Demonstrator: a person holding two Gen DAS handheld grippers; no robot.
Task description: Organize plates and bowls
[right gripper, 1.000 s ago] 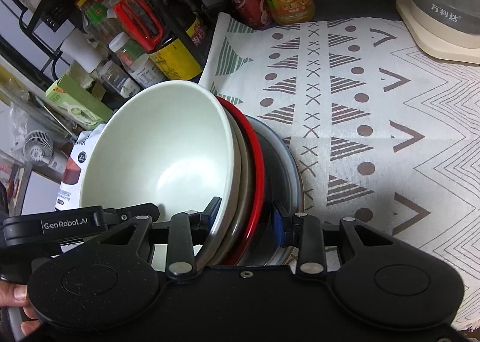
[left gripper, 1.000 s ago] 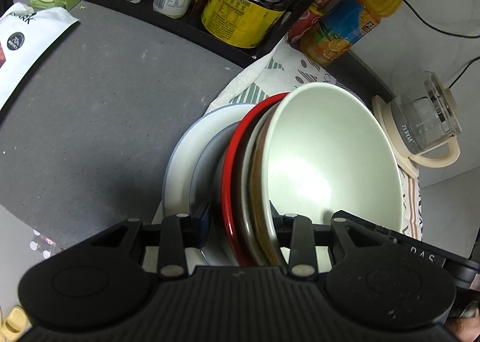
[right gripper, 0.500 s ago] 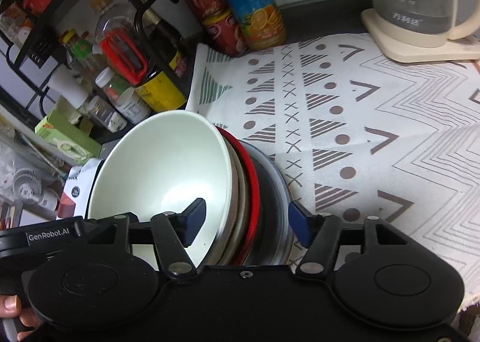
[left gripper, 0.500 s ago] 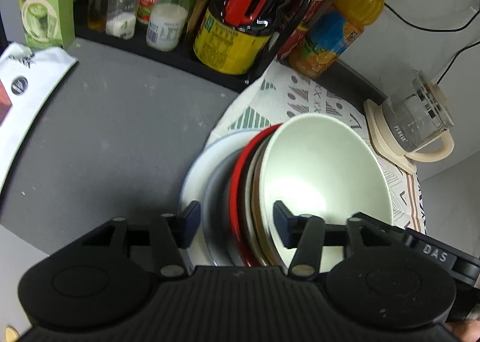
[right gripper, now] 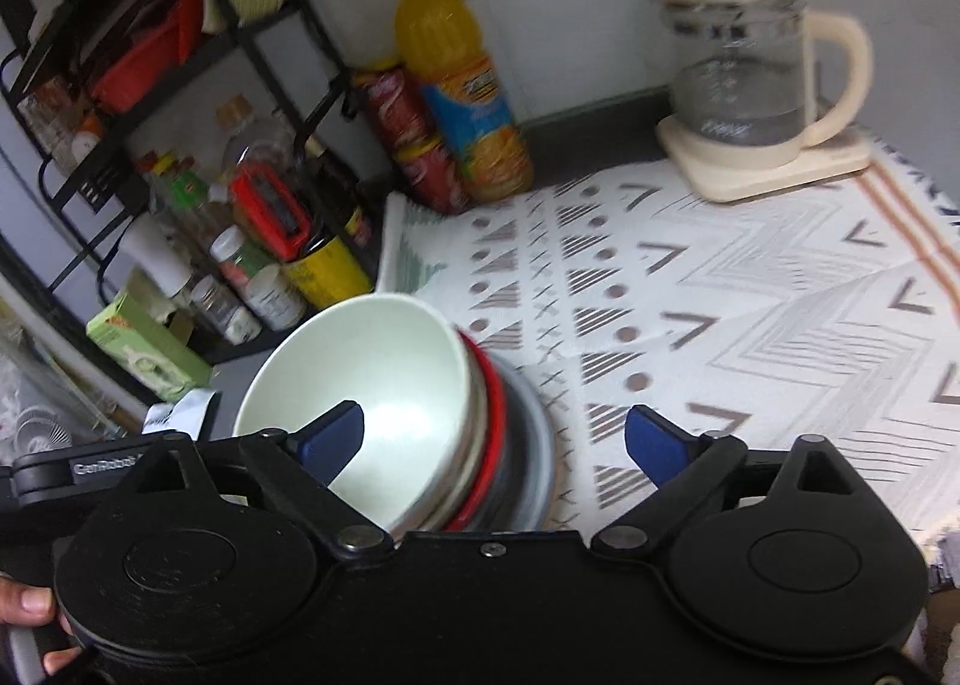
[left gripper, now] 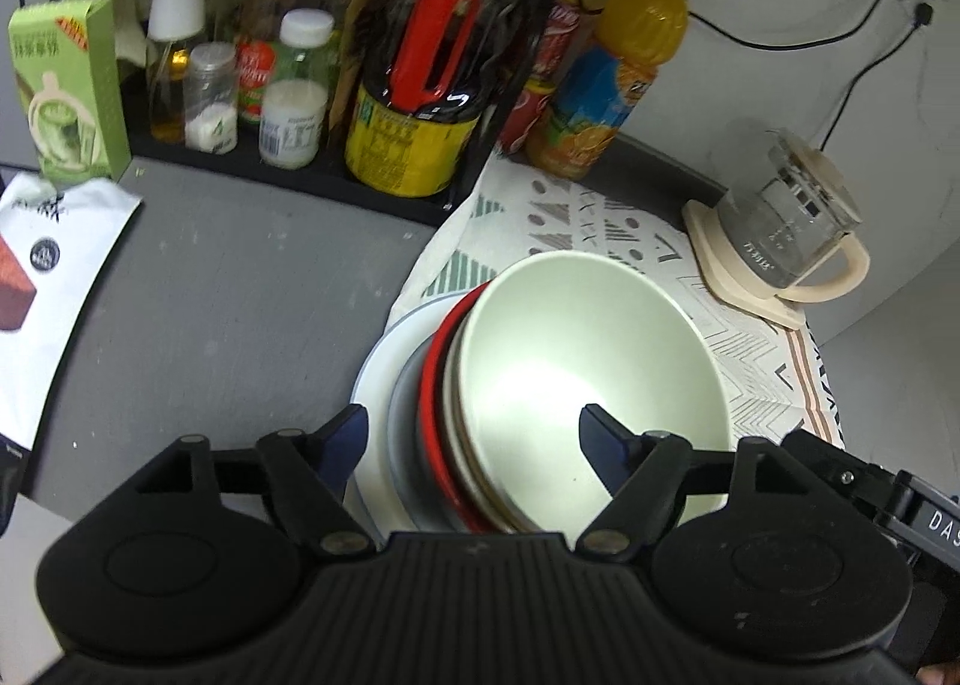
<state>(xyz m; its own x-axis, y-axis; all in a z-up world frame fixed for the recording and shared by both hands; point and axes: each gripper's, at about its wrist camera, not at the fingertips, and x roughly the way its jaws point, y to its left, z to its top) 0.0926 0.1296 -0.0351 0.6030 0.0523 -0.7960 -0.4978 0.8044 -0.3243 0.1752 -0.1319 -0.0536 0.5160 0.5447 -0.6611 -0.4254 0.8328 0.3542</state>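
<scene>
**A:** What has changed since a second ago?

**B:** Both grippers have let go of the stack and pulled back from it. The left gripper (left gripper: 474,436) and the right gripper (right gripper: 495,439) have just been opening; their blue pads now stand wide, clear of the rims, with the stack seen between them.

**A:** Where is the stack?

**B:** A pale green bowl (left gripper: 591,379) sits on top of a red plate (left gripper: 433,385), a grey dish (left gripper: 403,403) and a white plate (left gripper: 375,373). The pile rests at the edge of a patterned cloth (right gripper: 720,295) on the grey table (left gripper: 228,295).

**A:** What surrounds it?

**B:** Beyond the stack, a black rack (right gripper: 96,168) crowded with bottles and jars. Near the rack, an orange juice bottle (left gripper: 618,78). Well apart from the stack, across the cloth, a glass kettle (right gripper: 744,84) on its cream base. Nothing lies between the grippers and the stack.
</scene>
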